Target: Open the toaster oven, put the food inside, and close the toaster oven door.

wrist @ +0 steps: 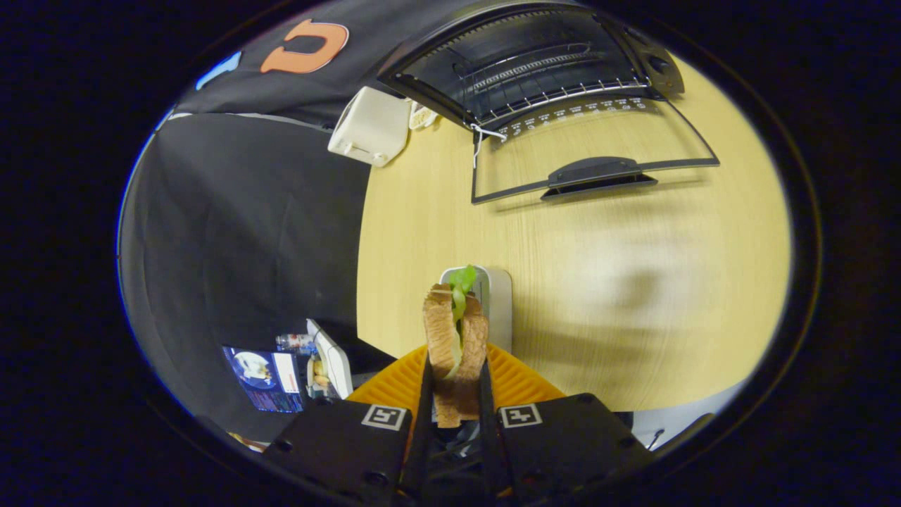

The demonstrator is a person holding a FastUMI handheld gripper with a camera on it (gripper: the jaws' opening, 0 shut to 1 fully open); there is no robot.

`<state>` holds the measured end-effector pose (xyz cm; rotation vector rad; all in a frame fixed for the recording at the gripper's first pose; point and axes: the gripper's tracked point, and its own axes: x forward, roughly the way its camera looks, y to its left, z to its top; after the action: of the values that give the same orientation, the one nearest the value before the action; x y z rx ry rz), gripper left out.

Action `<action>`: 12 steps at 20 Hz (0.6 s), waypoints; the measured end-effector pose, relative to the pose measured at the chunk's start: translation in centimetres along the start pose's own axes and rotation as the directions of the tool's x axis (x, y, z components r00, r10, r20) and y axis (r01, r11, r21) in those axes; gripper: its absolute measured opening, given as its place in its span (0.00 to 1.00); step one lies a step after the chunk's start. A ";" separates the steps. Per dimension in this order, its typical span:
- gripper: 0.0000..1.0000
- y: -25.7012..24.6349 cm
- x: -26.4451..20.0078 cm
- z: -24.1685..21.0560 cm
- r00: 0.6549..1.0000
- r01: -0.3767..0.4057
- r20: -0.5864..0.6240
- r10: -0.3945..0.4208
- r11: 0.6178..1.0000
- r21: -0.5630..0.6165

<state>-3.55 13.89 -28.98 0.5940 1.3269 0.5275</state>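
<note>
Gripping: the claw (456, 394) has its two fingers closed against the sides of a sandwich (455, 345), one finger on each slice of bread.
Sandwich: upright between the fingers, two brown slices with a green leaf (461, 285) sticking out of the top; it is raised above the bench (598, 282).
Orange ribbed plate (517, 377): just behind the sandwich, at the fingers' level.
White box (496, 303): a small rounded thing standing on the bench just beyond the sandwich.
Toaster oven (535, 60): well beyond the fingers, at the far end of the bench, its dark inside and wire rack (556, 88) in sight.
Oven door (591, 151): swung fully down, lying flat toward the claw, glass pane with a dark handle (597, 176).
White toaster (371, 125): beside the oven, at the bench's corner.
</note>
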 end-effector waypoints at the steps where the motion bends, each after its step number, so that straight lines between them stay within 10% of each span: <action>1: 0.35 0.3 -0.4 0.0 1.000 -0.003 0.006 0.003 1.000 -0.014; 12: 0.35 2.8 -6.3 6.6 0.963 -0.138 0.231 0.139 0.990 -0.020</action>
<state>1.86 11.10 -21.60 0.7267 1.0672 0.5566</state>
